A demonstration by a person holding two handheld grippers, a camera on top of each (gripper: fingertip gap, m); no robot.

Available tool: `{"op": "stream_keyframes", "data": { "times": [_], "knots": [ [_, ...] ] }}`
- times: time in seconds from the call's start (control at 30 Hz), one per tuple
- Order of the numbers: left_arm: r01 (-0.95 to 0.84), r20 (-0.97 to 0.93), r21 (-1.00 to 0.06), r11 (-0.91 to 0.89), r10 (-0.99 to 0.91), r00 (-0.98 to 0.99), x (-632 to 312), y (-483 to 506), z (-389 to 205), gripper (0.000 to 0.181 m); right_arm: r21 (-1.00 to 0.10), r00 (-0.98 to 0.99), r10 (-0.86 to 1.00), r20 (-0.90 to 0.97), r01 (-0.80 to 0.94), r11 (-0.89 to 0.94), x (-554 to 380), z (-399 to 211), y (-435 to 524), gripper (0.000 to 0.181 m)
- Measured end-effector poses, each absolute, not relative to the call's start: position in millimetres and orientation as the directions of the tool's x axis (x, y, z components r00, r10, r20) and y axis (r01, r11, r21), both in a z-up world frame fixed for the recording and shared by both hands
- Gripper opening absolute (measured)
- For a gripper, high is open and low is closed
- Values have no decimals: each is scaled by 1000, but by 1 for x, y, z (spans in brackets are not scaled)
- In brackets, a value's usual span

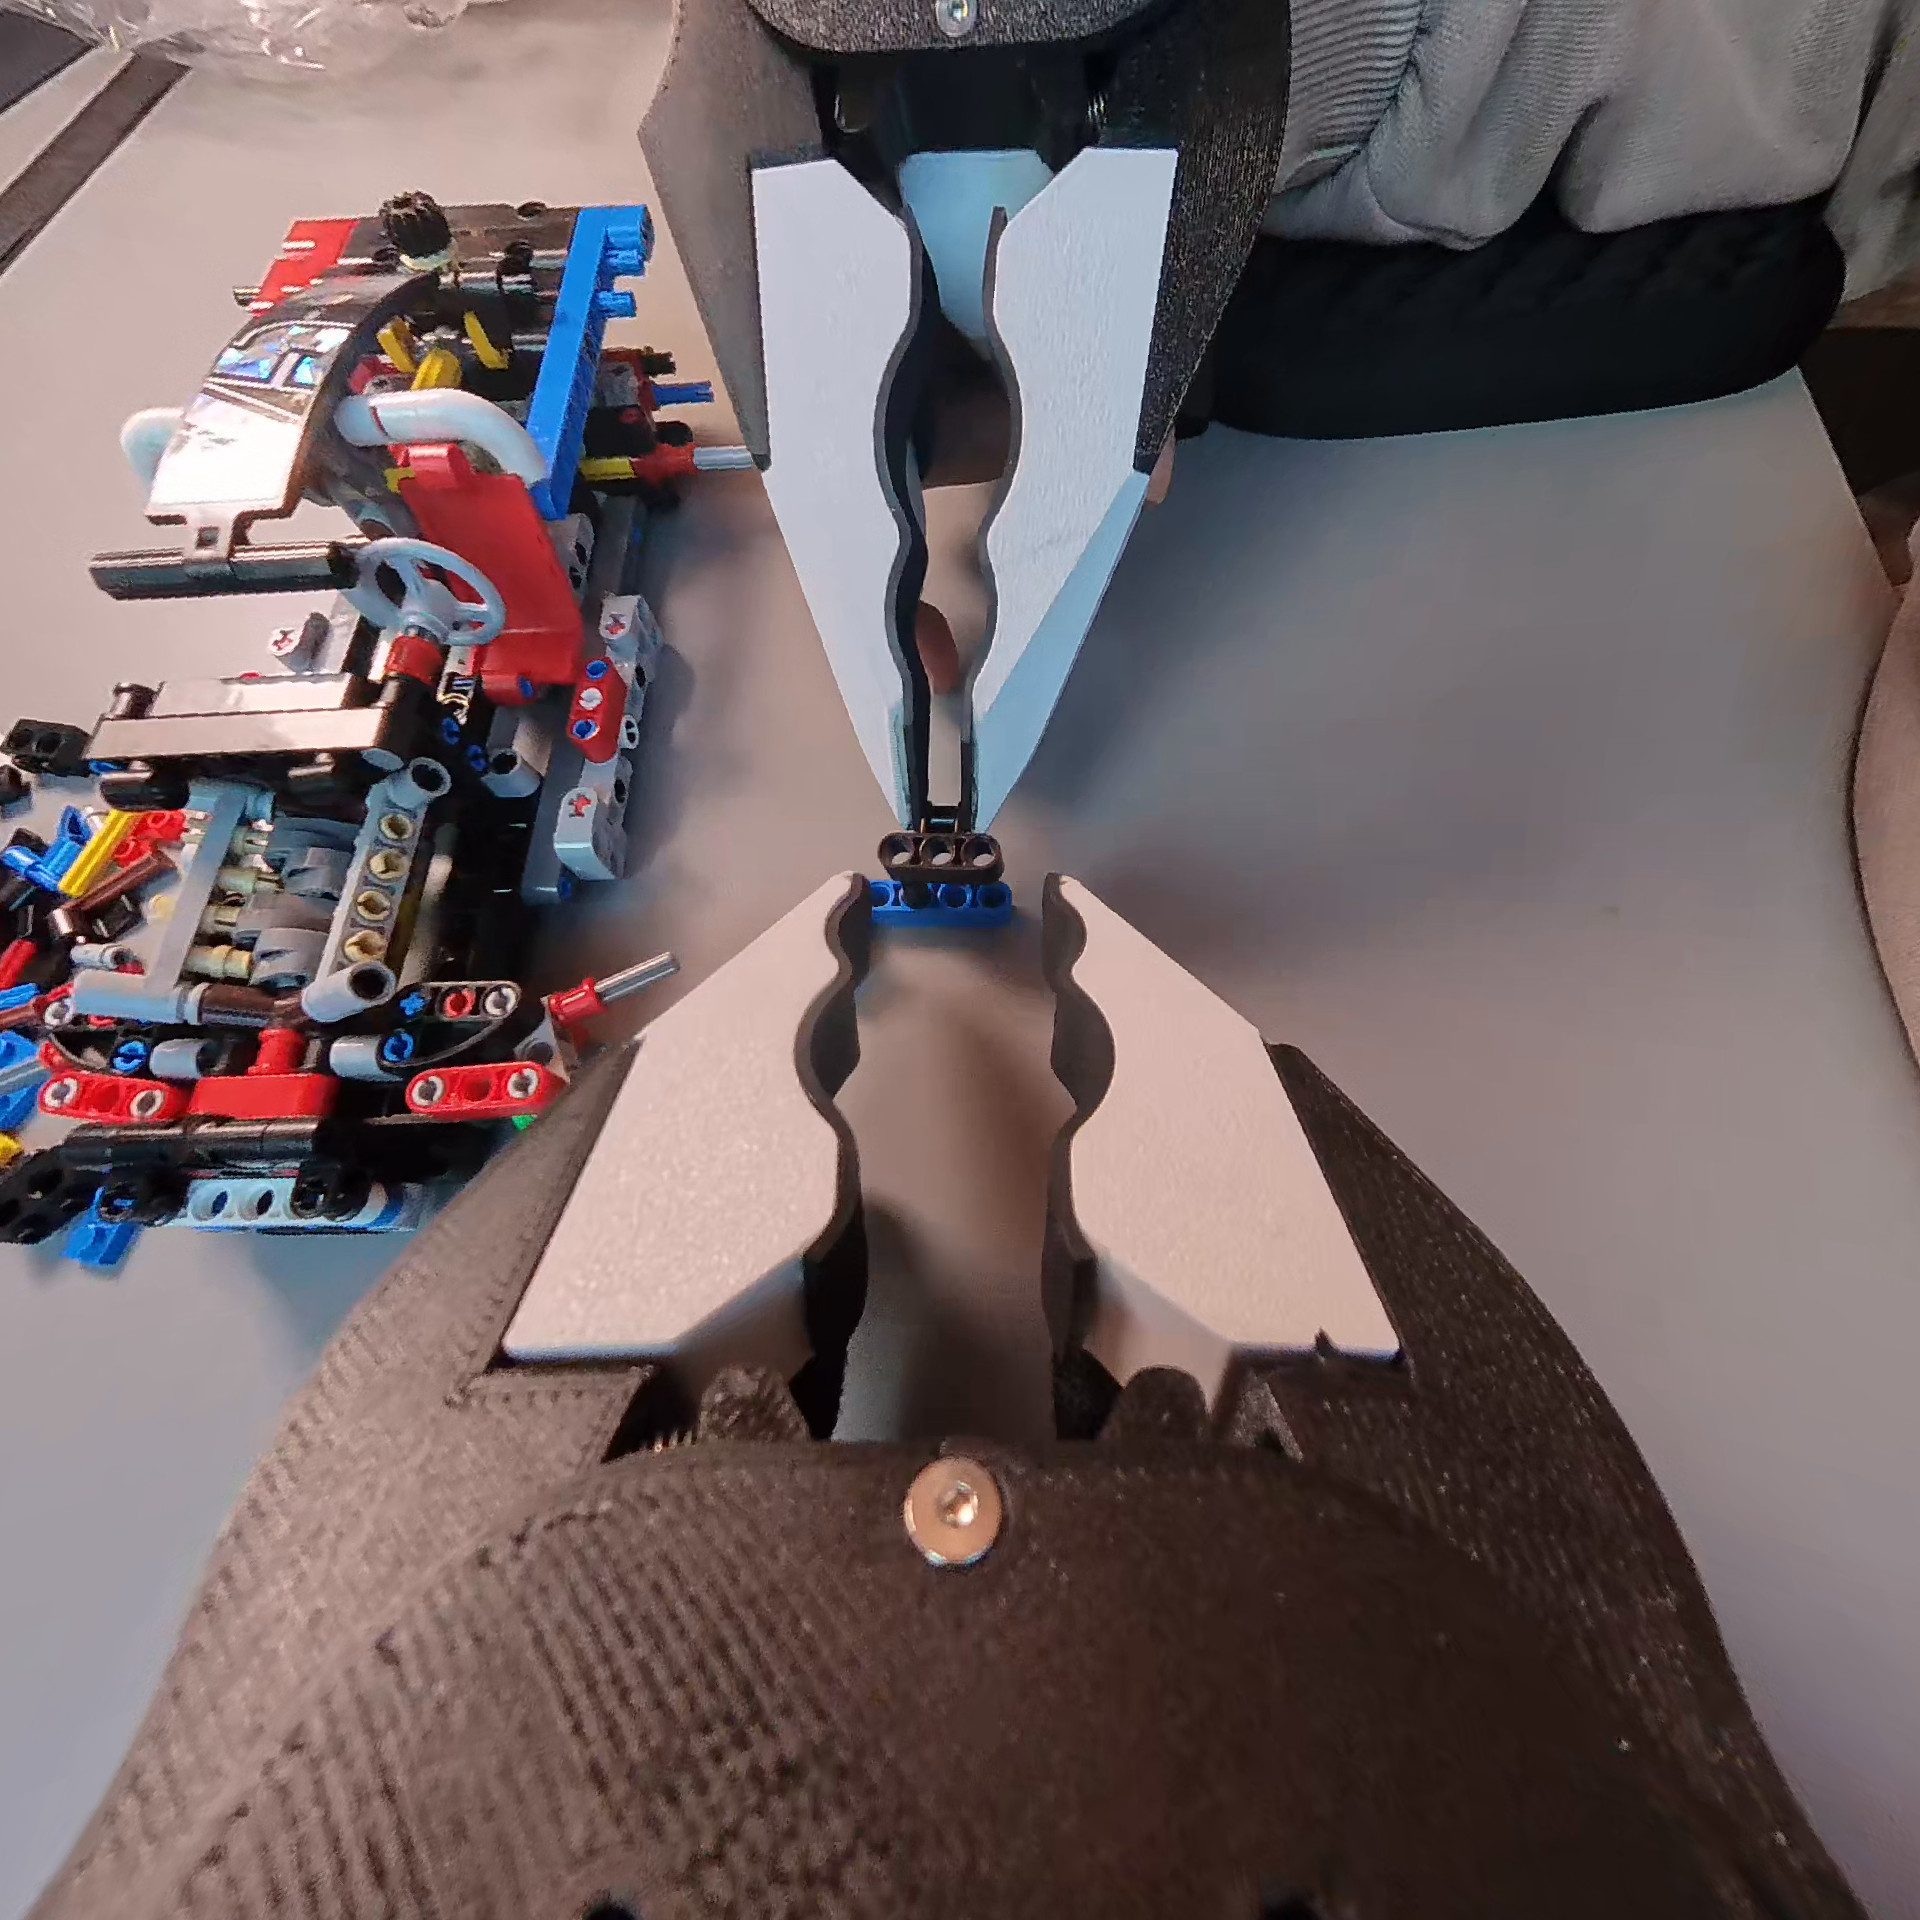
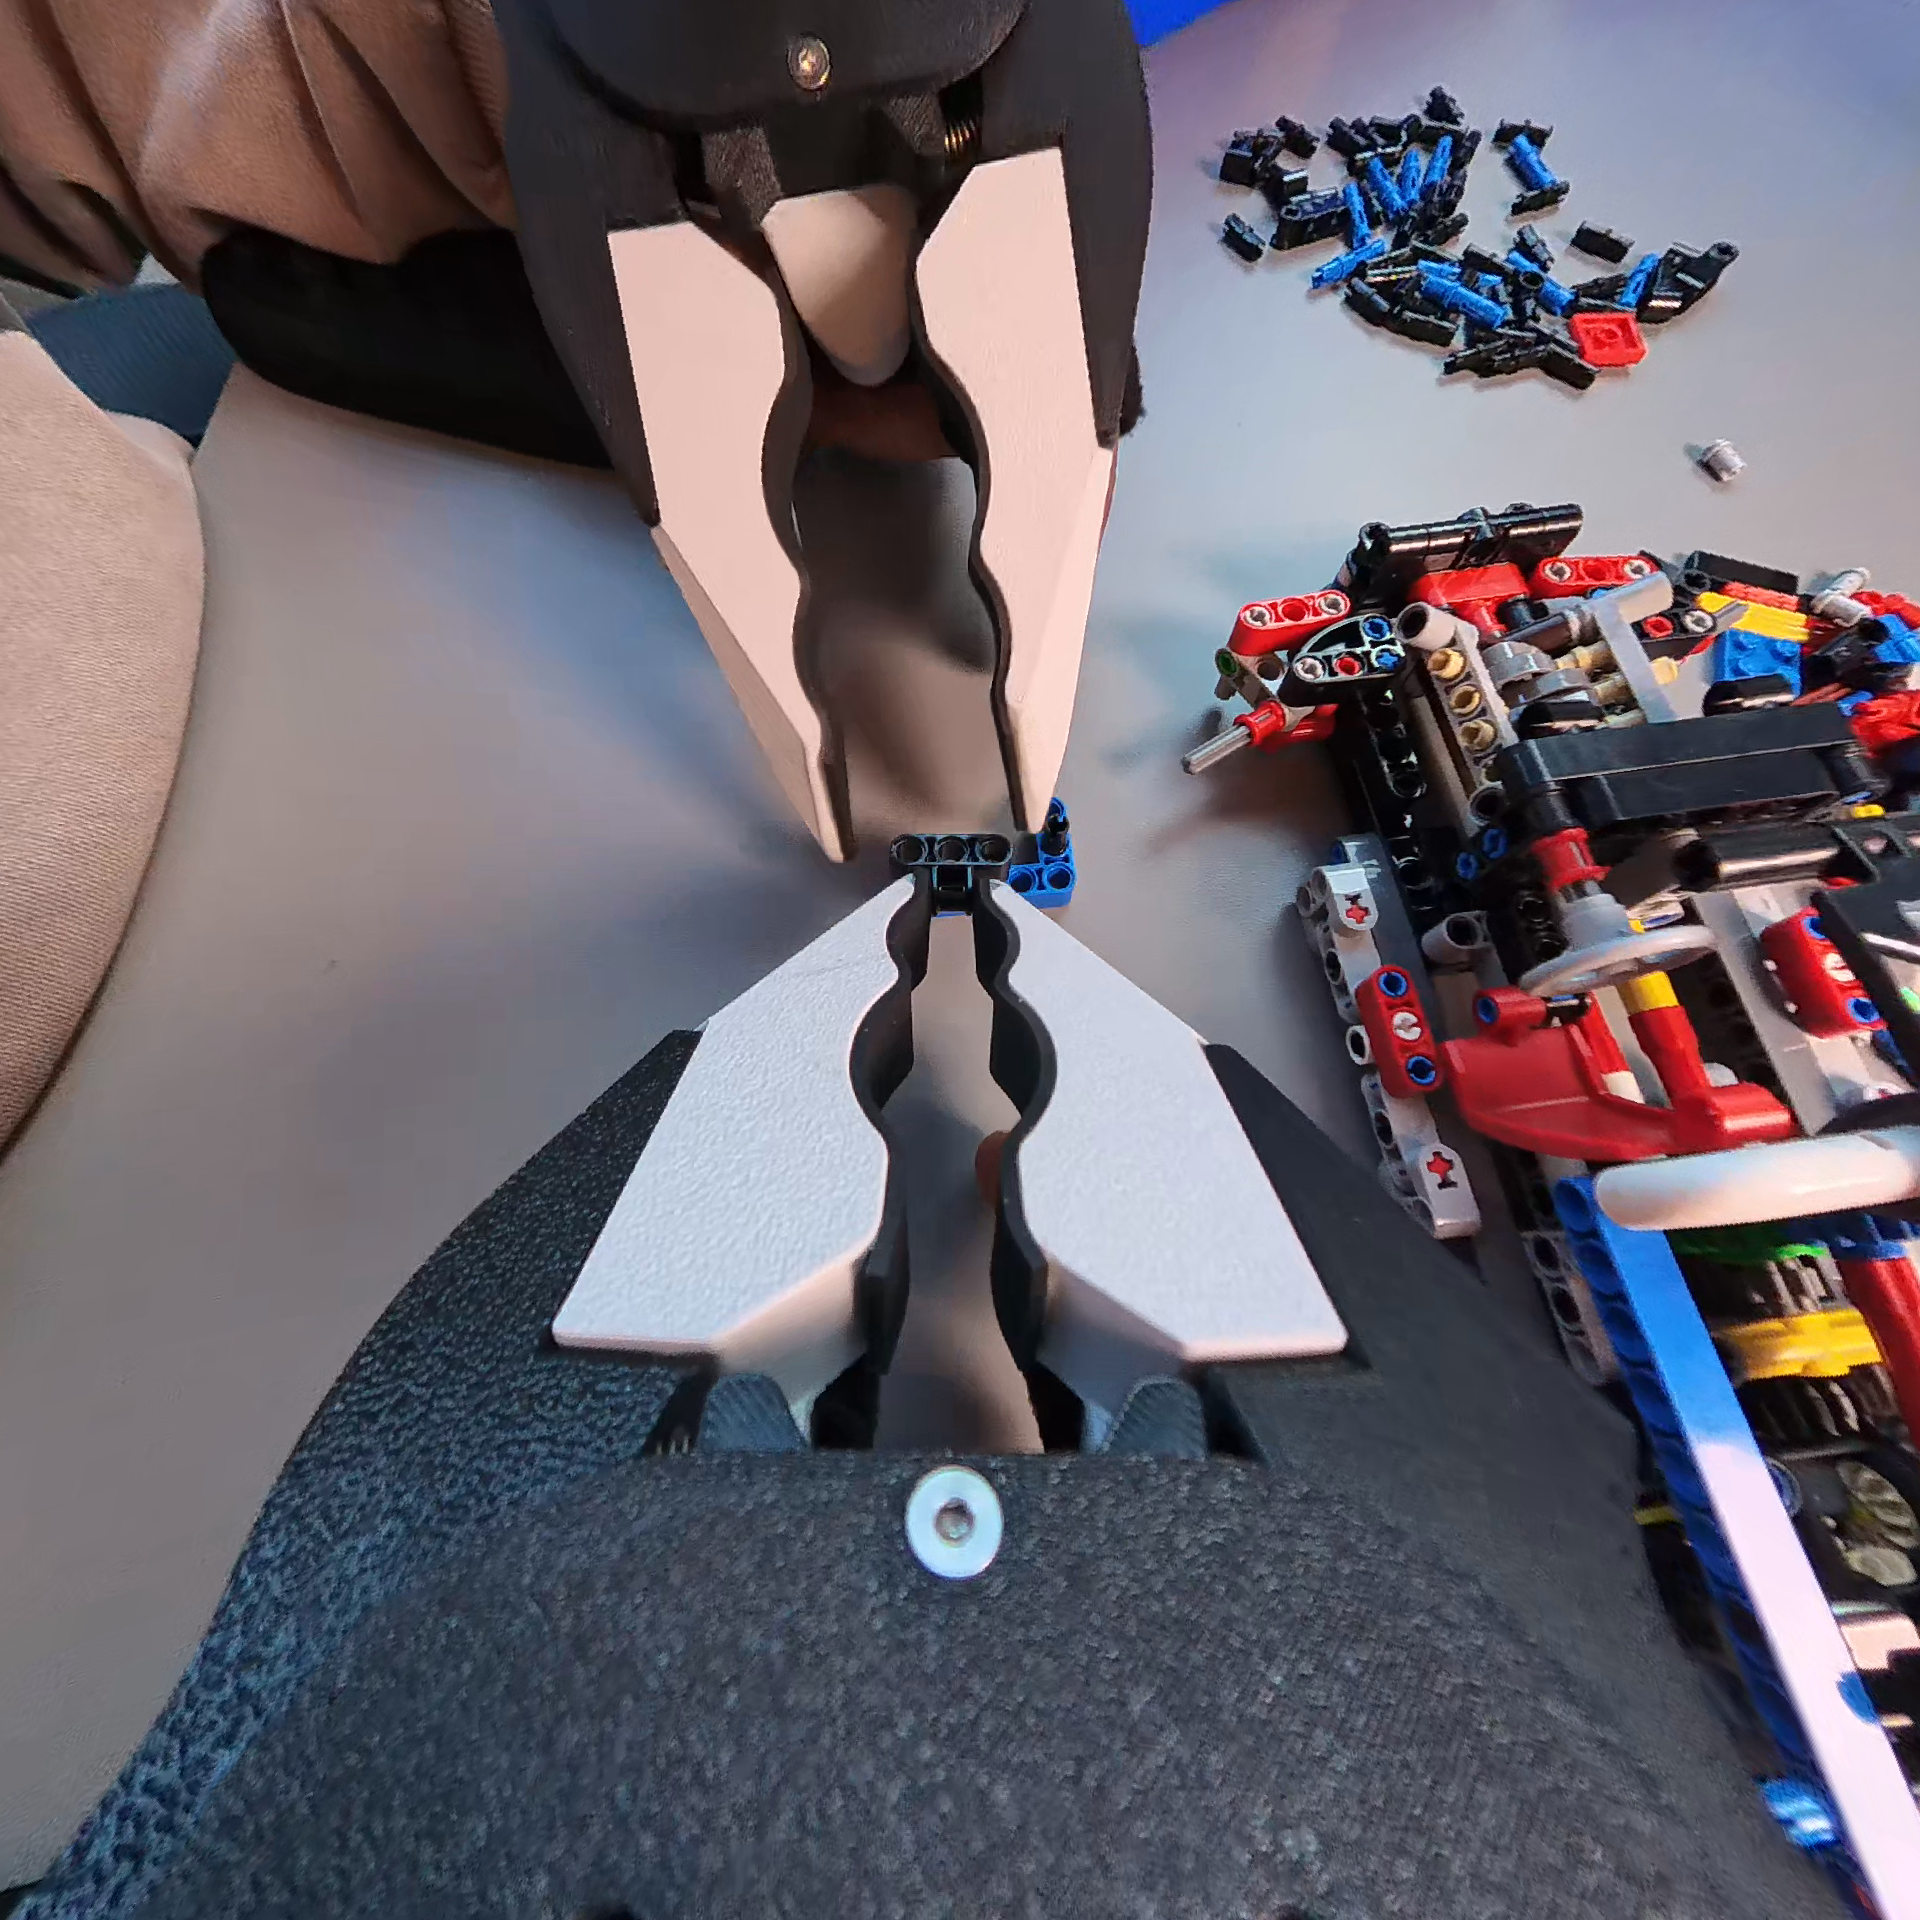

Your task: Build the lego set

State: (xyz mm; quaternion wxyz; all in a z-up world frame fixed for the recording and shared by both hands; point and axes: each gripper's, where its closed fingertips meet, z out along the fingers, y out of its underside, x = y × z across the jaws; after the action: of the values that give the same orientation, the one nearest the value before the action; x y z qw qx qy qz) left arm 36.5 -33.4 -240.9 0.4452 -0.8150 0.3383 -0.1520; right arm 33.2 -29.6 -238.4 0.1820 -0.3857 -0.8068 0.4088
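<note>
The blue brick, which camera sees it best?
The left wrist view: the blue brick shows its row of holes between the open left claw tips. In the right wrist view only its end peeks out behind the black piece held by the right claw.

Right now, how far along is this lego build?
Well along: the car already has its frame, steering wheel and red seat. In hand: the right gripper grips a black beam against a blue beam between the open left gripper's fingers. Left: loose pieces still lie unused.
</note>
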Motion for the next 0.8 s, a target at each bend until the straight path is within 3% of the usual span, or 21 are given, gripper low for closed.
{"op": "stream_keyframes", "data": {
  "times": [0.8],
  "knots": [
    [-436, -54, -811, -391, -691, 721, 38, -28, -245, 22, -789, -668, 742, -49, 482, 381, 33, -242, -32, 6]
  ]
}}
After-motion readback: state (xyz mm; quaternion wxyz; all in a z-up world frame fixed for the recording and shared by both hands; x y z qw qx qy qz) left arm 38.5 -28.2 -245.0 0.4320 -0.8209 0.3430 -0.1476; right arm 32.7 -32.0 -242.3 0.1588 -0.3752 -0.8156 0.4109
